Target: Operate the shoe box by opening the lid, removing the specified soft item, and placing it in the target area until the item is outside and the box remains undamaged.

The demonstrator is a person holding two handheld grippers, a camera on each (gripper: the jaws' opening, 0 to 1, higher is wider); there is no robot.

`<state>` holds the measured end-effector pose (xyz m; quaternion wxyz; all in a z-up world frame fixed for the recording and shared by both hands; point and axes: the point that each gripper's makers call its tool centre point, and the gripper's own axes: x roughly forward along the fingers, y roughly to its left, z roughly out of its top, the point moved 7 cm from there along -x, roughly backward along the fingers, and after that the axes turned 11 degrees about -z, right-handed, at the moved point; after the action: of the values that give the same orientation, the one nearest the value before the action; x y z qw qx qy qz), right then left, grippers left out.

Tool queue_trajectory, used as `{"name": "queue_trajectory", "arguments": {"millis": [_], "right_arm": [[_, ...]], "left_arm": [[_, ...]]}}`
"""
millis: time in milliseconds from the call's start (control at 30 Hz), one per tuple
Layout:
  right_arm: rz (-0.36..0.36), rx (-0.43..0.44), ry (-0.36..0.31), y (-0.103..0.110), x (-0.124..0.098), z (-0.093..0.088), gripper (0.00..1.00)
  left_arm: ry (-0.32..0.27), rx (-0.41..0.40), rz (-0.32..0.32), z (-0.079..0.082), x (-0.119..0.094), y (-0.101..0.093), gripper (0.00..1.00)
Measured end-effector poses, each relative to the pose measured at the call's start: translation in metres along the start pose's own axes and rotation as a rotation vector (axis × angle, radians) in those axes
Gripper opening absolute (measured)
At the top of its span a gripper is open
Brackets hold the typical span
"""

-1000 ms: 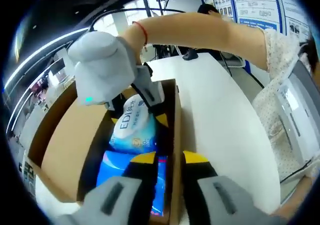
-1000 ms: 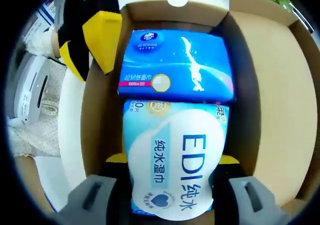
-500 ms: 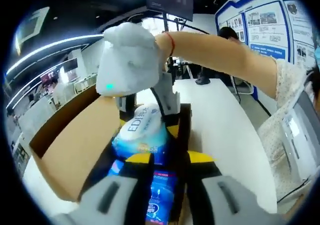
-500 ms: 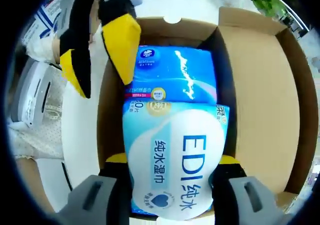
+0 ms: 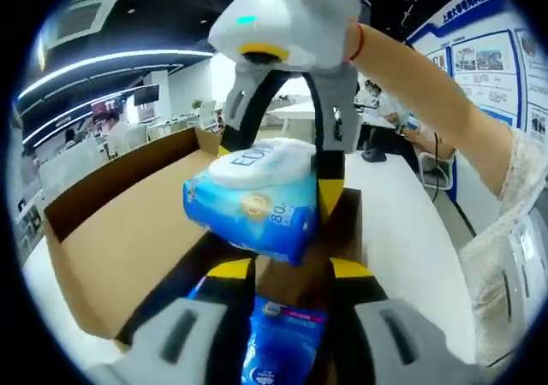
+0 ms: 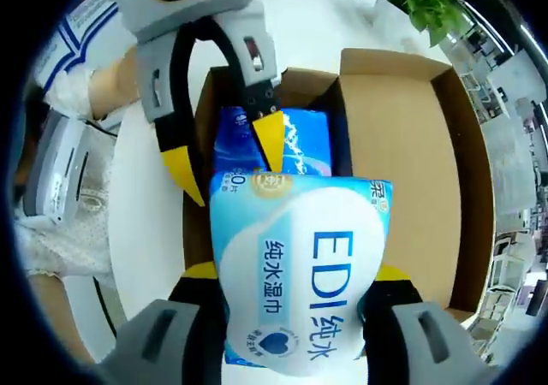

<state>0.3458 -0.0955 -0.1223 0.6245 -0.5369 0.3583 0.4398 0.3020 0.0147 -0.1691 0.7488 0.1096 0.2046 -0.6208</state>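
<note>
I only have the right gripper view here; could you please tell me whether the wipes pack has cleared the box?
Observer: Yes. In the left gripper view the wipes pack hangs above the rim of the shoe box, clamped in the right tool.
Operator: Thank you. Is it hanging level?
Observer: No. In that view it looks tilted, with the end facing the left tool lower.
</note>
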Motion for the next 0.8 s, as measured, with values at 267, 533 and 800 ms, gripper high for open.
{"name": "queue_trajectory", "arguments": {"millis": [267,533,800], "right_arm": [[-0.021,0.001,0.016,0.000,-0.008,0.001,0.64],[-0.029,-0.004,0.039,0.004,-0.019,-0.009,0.64],[-0.038,-0.011,0.071,0.018,-0.033,-0.029,0.63]], "left_arm": [[-0.116,-0.015,0.020,0.009,0.008,0.004,0.25],[-0.128,-0.023,0.033,0.018,0.016,-0.009,0.21],[-0.134,0.027,0.037,0.028,0.030,-0.030,0.21]]}}
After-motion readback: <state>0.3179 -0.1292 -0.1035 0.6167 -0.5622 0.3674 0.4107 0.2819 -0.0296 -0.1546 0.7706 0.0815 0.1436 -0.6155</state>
